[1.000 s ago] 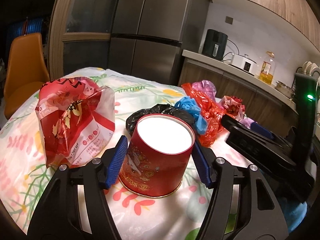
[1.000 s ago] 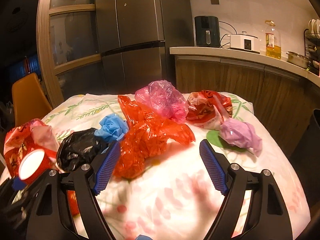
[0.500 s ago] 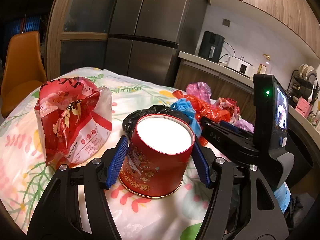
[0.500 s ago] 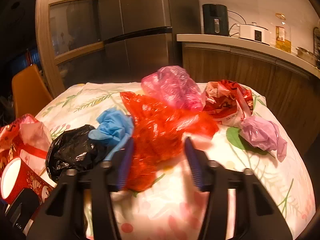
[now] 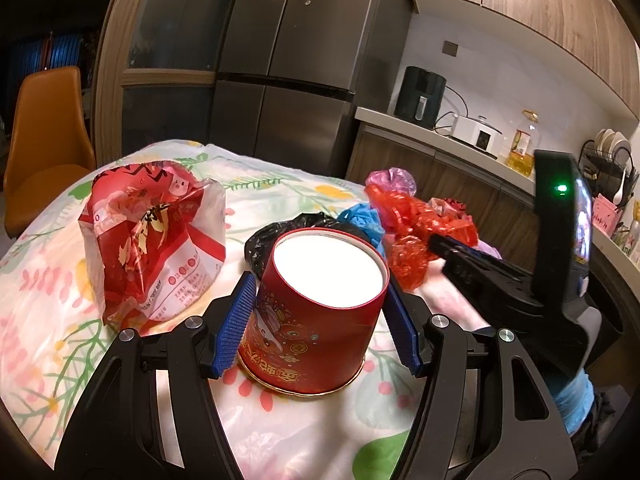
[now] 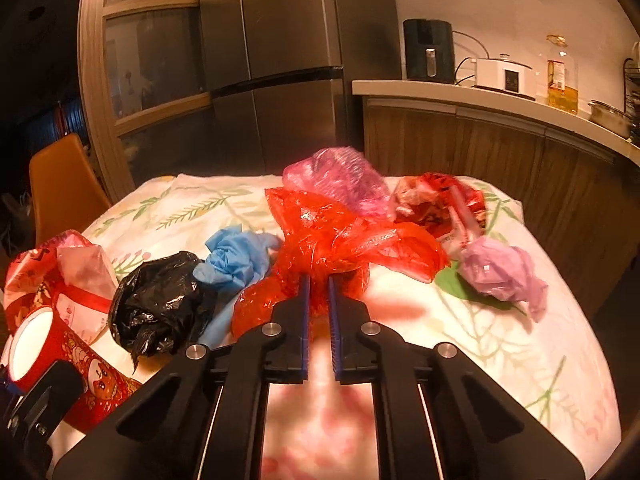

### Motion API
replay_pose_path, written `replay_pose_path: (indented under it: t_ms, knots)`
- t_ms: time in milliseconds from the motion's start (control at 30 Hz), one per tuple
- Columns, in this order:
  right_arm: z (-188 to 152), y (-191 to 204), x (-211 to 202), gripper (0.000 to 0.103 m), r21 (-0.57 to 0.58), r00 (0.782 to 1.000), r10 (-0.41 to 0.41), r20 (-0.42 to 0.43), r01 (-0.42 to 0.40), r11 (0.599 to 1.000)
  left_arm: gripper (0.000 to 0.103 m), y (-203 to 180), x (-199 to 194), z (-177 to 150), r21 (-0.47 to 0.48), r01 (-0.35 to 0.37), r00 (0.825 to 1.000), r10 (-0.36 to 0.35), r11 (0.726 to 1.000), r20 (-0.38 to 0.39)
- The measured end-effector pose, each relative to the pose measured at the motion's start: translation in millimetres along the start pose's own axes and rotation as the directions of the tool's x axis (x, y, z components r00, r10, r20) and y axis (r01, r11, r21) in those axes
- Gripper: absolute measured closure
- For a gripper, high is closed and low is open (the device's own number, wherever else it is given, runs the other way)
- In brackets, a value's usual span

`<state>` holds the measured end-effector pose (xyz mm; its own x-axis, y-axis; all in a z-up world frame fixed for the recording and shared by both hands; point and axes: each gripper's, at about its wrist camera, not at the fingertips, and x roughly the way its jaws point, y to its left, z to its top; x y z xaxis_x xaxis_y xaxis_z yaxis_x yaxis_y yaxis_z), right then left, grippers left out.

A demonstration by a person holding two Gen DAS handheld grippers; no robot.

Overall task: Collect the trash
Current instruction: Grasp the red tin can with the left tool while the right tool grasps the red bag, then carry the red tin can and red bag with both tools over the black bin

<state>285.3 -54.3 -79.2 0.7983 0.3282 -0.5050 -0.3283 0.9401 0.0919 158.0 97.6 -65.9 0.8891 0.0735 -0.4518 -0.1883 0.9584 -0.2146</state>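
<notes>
Right gripper (image 6: 318, 288) pinches the red bag (image 6: 344, 240) narrowly; lift slowly (film tears). Left gripper (image 5: 320, 316) clamps the tub (image 5: 320, 312): keep it upright.

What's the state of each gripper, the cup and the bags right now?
left gripper: fingers shut on the red cup.
red cup: upright on the table, open top.
right gripper: fingers shut on the red plastic bag.
red plastic bag: crumpled, on the table.
black bag: crumpled, untouched.
blue glove: crumpled, untouched.
snack bag: standing, torn open.
</notes>
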Motion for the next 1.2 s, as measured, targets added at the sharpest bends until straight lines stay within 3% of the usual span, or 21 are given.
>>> replay_pose_path:
  t_ms: [633, 1200]
  knots:
    - [-1, -37, -91, 0.095, 0.04, 0.993, -0.004, 0.118, -0.001, 0.999, 0.042, -36, -42, 2, 0.042, 0.037, 0.998, -0.039, 0.998, 0.054]
    - [-6, -96, -155, 0.095, 0.107, 0.974, -0.121, 0.193, 0.102, 0.989, 0.042, -114, -48, 2, 0.136, 0.175, 0.981, -0.184, 0.975, 0.055]
